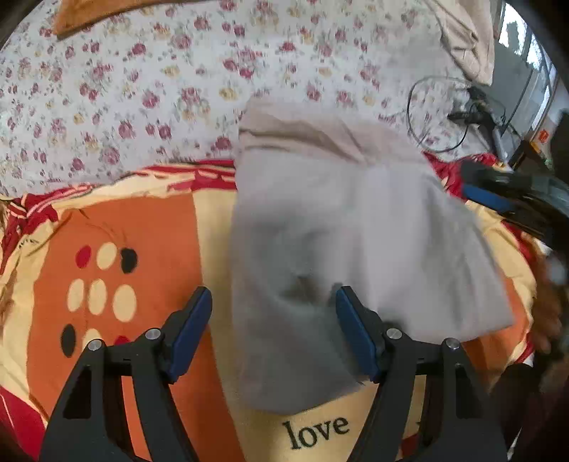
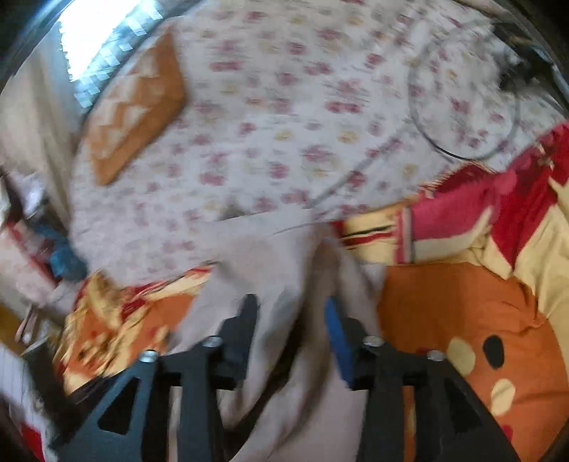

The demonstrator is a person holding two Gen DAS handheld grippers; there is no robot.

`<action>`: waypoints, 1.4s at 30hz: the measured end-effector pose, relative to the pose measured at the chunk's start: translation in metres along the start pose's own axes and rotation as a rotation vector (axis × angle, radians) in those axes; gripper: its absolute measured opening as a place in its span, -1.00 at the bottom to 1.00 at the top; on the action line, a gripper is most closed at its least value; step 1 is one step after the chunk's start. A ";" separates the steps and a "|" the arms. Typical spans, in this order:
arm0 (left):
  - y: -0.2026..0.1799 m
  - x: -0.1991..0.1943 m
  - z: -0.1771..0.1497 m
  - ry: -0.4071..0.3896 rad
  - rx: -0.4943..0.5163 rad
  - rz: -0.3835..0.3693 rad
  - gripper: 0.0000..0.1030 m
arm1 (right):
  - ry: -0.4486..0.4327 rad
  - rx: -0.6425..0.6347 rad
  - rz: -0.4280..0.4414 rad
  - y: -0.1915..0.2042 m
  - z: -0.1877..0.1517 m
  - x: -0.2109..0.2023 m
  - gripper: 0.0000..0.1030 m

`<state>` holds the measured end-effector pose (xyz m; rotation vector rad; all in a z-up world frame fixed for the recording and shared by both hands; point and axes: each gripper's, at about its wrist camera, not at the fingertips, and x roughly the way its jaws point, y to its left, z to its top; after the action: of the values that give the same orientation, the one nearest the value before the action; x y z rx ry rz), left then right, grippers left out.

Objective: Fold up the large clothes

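Observation:
A pale grey-beige garment (image 1: 338, 231) lies partly folded on an orange, cream and red blanket (image 1: 135, 231). My left gripper (image 1: 274, 302) is open, its blue pads on either side of the garment's near end, not closed on it. In the left wrist view the right gripper (image 1: 505, 192) reaches in from the right edge at the garment's far right side. In the blurred right wrist view the right gripper (image 2: 290, 312) is open with the same garment (image 2: 284, 256) bunched between and under its fingers.
A floral bedsheet (image 1: 160, 89) covers the bed beyond the blanket. An orange cushion (image 2: 138, 106) lies at the far left. A black cable loop (image 1: 437, 113) and plugs lie at the far right by the bed's edge. A beige cloth (image 1: 462, 32) is heaped at the top right.

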<state>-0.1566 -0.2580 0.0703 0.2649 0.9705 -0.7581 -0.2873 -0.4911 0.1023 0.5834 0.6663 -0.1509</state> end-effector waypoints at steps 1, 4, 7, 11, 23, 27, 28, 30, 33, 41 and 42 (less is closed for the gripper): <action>-0.001 0.002 -0.001 0.006 -0.002 0.001 0.39 | 0.017 -0.028 0.015 0.010 -0.005 -0.001 0.07; -0.001 0.006 -0.005 0.015 -0.016 0.000 0.39 | 0.121 -0.091 0.037 0.031 -0.023 0.017 0.03; 0.001 -0.006 -0.006 0.012 -0.018 -0.010 0.39 | 0.144 -0.115 -0.058 0.023 -0.040 0.029 -0.79; 0.000 -0.027 -0.004 -0.068 0.020 0.008 0.43 | 0.084 -0.090 -0.064 0.001 -0.056 0.005 -0.86; -0.011 0.017 -0.001 0.012 0.015 -0.001 0.45 | 0.002 -0.047 -0.193 -0.006 -0.005 0.007 0.44; -0.012 0.017 0.002 0.015 0.010 -0.001 0.45 | 0.112 -0.046 -0.146 -0.002 0.024 0.065 -0.32; -0.014 0.017 0.001 0.013 0.015 -0.001 0.45 | 0.106 -0.075 -0.175 0.001 0.026 0.070 -0.95; -0.016 0.019 0.000 0.007 0.023 -0.009 0.46 | 0.051 -0.118 -0.227 -0.001 0.026 0.069 -0.96; -0.020 0.027 0.000 0.011 0.012 -0.025 0.57 | 0.055 -0.103 -0.342 -0.025 0.020 0.084 -0.98; -0.027 0.032 -0.004 0.011 0.020 -0.001 0.57 | 0.074 0.015 -0.330 -0.066 -0.001 0.061 -0.87; -0.026 0.032 -0.004 0.014 0.015 -0.002 0.57 | 0.046 -0.001 -0.329 -0.058 0.000 0.047 -0.86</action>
<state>-0.1664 -0.2897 0.0457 0.2822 0.9784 -0.7667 -0.2687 -0.5368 0.0459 0.4745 0.8043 -0.4449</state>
